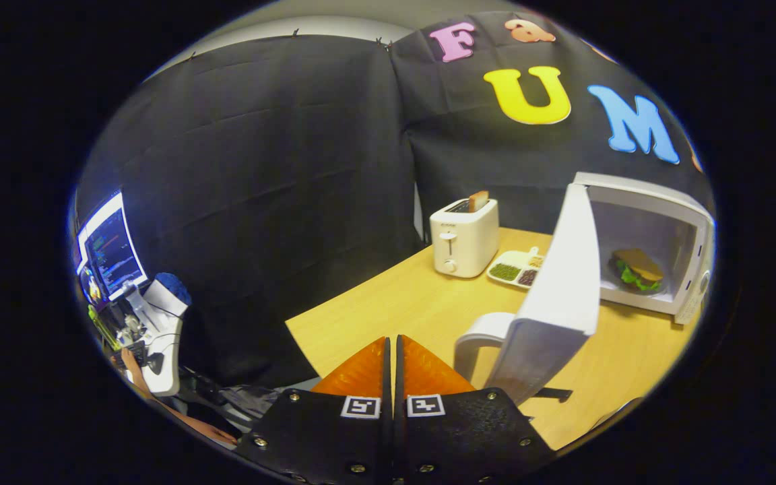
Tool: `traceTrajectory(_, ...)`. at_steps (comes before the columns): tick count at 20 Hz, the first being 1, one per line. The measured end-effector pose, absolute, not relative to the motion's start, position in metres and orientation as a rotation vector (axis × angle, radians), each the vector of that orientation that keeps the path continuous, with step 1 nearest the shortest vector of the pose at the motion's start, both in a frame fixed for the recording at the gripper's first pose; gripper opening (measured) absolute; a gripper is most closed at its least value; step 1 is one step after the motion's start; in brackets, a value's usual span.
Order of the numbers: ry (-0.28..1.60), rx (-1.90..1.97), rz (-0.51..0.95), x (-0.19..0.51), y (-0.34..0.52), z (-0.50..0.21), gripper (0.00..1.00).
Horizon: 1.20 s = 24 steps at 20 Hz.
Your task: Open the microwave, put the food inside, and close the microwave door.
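A white microwave (688, 222) stands on the wooden table (422, 303), beyond and to the right of my fingers. Its door (556, 289) hangs wide open toward me, with the curved white handle (479, 340) on its outer edge just right of my fingertips. A sandwich with green lettuce (637, 269) lies inside the cavity. My gripper (391, 347) is shut with nothing between the fingers, over the table's near left corner, apart from the door.
A white toaster (463, 237) with a slice of bread in it stands at the back of the table. A divided tray of food (516, 268) lies between toaster and door. Off the table's left are a monitor (110, 248) and white equipment (162, 337).
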<state>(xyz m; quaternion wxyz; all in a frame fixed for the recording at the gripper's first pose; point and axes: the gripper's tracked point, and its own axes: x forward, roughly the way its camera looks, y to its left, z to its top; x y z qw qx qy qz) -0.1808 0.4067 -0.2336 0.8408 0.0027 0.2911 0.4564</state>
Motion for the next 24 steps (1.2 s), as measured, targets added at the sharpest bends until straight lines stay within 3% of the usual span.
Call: traceTrajectory(24,0.674,-0.024,0.788,-0.153,0.297,-0.24,0.0)
